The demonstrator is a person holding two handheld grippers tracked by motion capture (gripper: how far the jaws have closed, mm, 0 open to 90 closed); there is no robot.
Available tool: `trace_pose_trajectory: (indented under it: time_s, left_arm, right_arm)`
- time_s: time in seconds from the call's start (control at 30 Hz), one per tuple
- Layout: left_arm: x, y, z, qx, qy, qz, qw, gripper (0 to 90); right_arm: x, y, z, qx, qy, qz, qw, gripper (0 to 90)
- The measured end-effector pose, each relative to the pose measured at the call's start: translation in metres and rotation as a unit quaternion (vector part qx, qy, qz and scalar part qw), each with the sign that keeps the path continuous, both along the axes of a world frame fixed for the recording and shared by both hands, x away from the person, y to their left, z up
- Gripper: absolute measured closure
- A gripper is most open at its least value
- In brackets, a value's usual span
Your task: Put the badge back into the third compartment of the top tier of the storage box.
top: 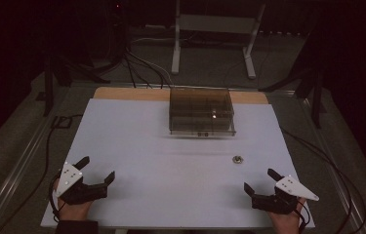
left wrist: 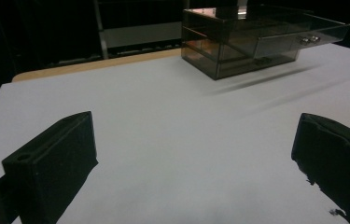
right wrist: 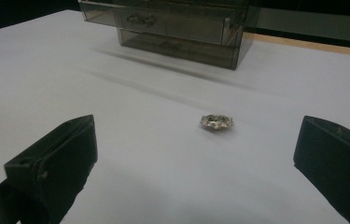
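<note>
- Ring (right wrist: pixel 216 122) lies flat on white mat (top: pixel 146 146), in front of drawer box (top: pixel 201 111) & a bit to its right; nearest thing to R gripper (top: pixel 259 180).
- R gripper: jaws wide, nothing between; rests low at near edge, aimed at ring – prob. lined up for a pick.
- L gripper (top: pixel 97 168): jaws wide too, empty, parked at near-left, well apart from ring – out of the way.
- Box at far side, top drawer pulled out a little; likely where ring goes.
</note>
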State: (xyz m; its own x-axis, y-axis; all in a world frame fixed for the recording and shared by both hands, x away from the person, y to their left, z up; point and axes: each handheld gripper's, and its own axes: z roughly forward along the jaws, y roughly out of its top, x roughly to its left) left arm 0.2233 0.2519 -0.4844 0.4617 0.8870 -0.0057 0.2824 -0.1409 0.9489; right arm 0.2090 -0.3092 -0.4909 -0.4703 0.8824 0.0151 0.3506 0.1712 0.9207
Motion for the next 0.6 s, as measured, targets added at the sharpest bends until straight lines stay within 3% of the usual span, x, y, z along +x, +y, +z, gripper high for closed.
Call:
trace_pose_trajectory:
  time_s: [0.33,0.6]
  left_arm:
    - [0.0021,0.0006,-0.0041,0.006,0.006,0.007,0.9999,0.8]
    - [0.0026,0.0057,-0.0064,-0.022,0.007,0.014,0.9996,0.8]
  right_arm:
    - [-0.0001,-0.0004,-0.0006,0.001,0.003,-0.004,1.0,0.0]
    - [-0.0014,-0.001,0.0014,0.005,0.001,-0.006,1.0,0.0]
